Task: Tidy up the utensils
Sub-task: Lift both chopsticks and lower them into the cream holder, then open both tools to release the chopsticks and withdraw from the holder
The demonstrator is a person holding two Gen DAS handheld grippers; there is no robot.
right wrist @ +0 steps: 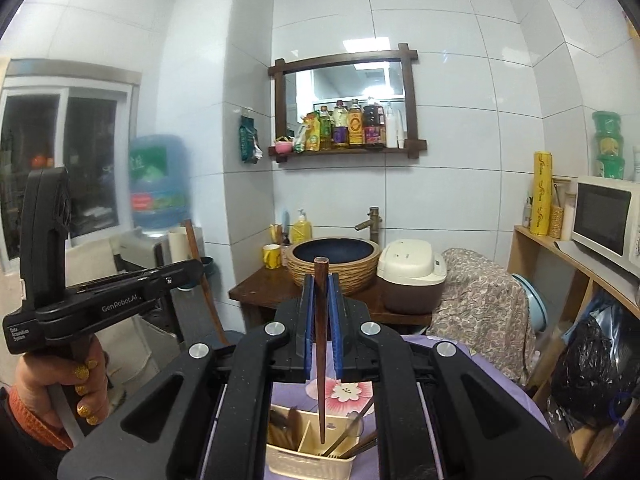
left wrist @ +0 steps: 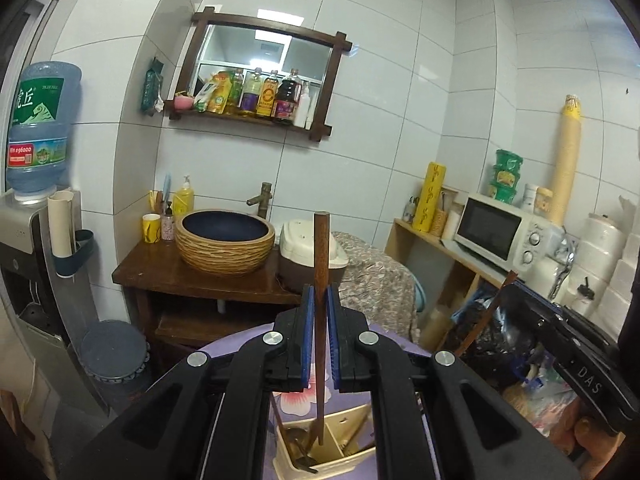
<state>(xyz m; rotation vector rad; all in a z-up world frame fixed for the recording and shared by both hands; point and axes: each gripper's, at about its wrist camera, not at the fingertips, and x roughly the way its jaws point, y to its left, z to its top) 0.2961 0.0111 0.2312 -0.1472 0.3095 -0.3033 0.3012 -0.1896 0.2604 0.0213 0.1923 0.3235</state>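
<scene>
Between the blue pads of the left gripper (left wrist: 320, 304) stands a dark wooden chopstick (left wrist: 321, 320), clamped upright, its blunt end above the fingers and its thin end hanging over the cream utensil caddy (left wrist: 320, 458) below. The right gripper (right wrist: 321, 300) is clenched the same way on a second dark chopstick (right wrist: 320, 344), whose point hangs just above the caddy's (right wrist: 308, 460) middle compartment. That caddy has divided compartments: in the left wrist view a spoon and other utensils lie in its left compartment, and more sticks lean in the right one. It sits on a tabletop covered with a purple flowered cloth (right wrist: 472, 364).

In the right wrist view, the left gripper shows at the left edge, held by a hand (right wrist: 60, 384) with gold-painted nails and an orange cuff. In the left wrist view the right gripper (left wrist: 516, 292) appears at the right, a chopstick slanting from it.

Beyond the tabletop stand a dark wooden stand with a woven-look basin (left wrist: 225, 242), a rice cooker (right wrist: 412, 276), a wall mirror shelf with bottles (left wrist: 256, 96), a water dispenser bottle (left wrist: 40, 128) and a microwave (left wrist: 496, 232).
</scene>
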